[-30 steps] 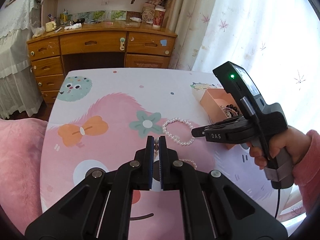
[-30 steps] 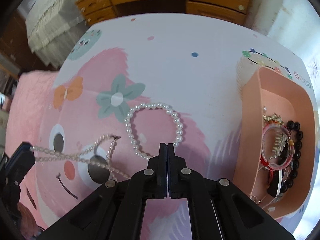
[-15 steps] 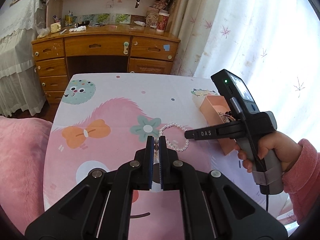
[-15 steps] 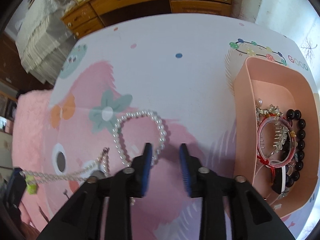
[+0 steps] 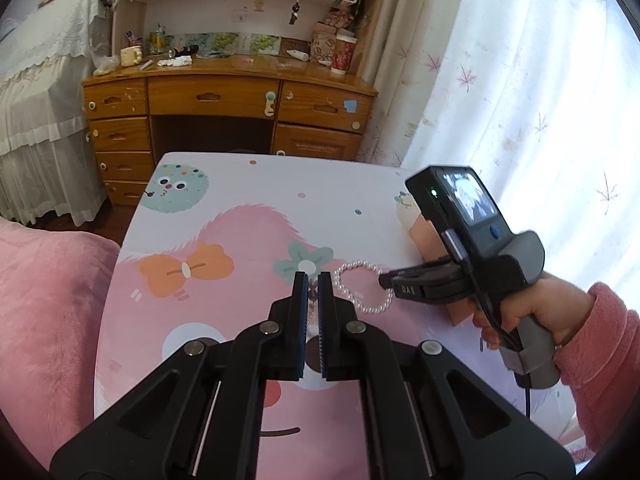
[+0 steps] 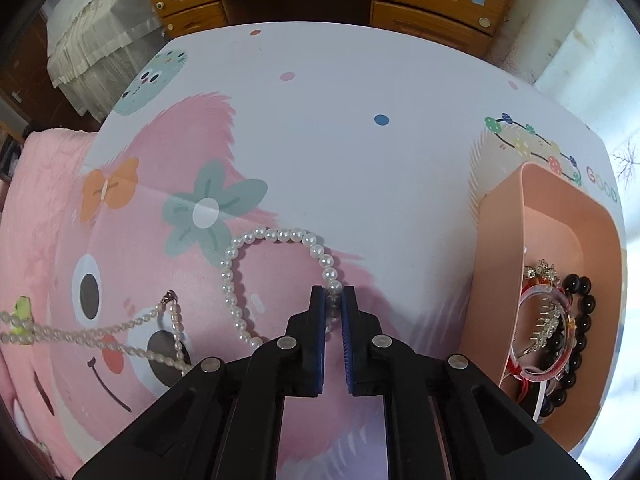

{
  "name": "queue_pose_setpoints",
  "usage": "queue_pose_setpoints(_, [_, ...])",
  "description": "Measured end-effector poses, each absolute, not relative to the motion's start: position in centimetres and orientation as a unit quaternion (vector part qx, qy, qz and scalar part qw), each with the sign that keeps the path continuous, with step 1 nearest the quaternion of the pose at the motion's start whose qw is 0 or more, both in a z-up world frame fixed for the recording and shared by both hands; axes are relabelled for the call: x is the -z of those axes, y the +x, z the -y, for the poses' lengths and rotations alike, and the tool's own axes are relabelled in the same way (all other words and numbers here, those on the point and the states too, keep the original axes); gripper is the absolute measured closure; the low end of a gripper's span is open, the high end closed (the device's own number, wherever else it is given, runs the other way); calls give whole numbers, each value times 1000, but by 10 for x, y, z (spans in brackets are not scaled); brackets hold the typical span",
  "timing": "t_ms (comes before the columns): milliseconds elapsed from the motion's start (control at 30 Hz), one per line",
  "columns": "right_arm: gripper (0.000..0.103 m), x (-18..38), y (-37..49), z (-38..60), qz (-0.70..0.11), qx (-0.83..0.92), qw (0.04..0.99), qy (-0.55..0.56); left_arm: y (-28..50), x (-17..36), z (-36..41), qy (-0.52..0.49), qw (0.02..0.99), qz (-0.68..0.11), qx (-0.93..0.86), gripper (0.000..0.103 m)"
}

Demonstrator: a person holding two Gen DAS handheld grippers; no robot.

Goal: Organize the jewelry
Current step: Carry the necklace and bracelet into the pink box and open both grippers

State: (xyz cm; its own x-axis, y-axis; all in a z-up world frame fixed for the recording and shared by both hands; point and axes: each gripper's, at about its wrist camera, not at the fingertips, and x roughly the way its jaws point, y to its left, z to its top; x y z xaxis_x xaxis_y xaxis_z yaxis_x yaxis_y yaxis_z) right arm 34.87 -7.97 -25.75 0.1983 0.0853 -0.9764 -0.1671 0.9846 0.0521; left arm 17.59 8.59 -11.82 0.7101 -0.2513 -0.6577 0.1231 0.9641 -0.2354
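A white pearl bracelet (image 6: 256,268) lies in a loop on the cartoon tablecloth (image 6: 340,100); it also shows in the left wrist view (image 5: 362,288). My right gripper (image 6: 332,300) is down at the bracelet's right side, its jaws narrowly apart with pearls between them. My left gripper (image 5: 313,284) hovers above the table, nearly shut on a thin pearl necklace (image 6: 100,332) that trails across the cloth on the left. A pink tray (image 6: 504,216) on the right holds several bracelets and a hair comb.
A wooden desk with drawers (image 5: 224,100) stands beyond the table's far edge. A pink blanket (image 5: 48,300) lies to the left. White curtains (image 5: 520,80) hang on the right.
My right gripper opened, moved down onto the bracelet's right side, and its jaws have narrowed around the pearls. The left gripper has risen slightly with the necklace.
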Motion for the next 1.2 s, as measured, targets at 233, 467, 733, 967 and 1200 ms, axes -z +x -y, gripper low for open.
queue_pose_setpoints(233, [96, 221, 334, 94, -600, -132, 789, 5, 185, 91, -70, -61, 933, -342, 89, 101])
queue_pose_setpoints(467, [96, 161, 307, 111, -558, -179, 810, 5, 199, 54, -41, -50, 935, -333, 114, 101])
queue_pose_setpoints(733, [96, 88, 277, 168, -502, -169, 848, 21, 208, 0, 9, -42, 937, -304, 165, 101])
queue_pose_setpoints(967, [96, 39, 255, 228, -459, -148, 875, 38, 217, -38, 63, -43, 939, -268, 212, 101])
queue_pose_setpoints(1200, [96, 28, 243, 277, -454, -123, 880, 62, 228, -52, 108, -40, 933, -261, 244, 101])
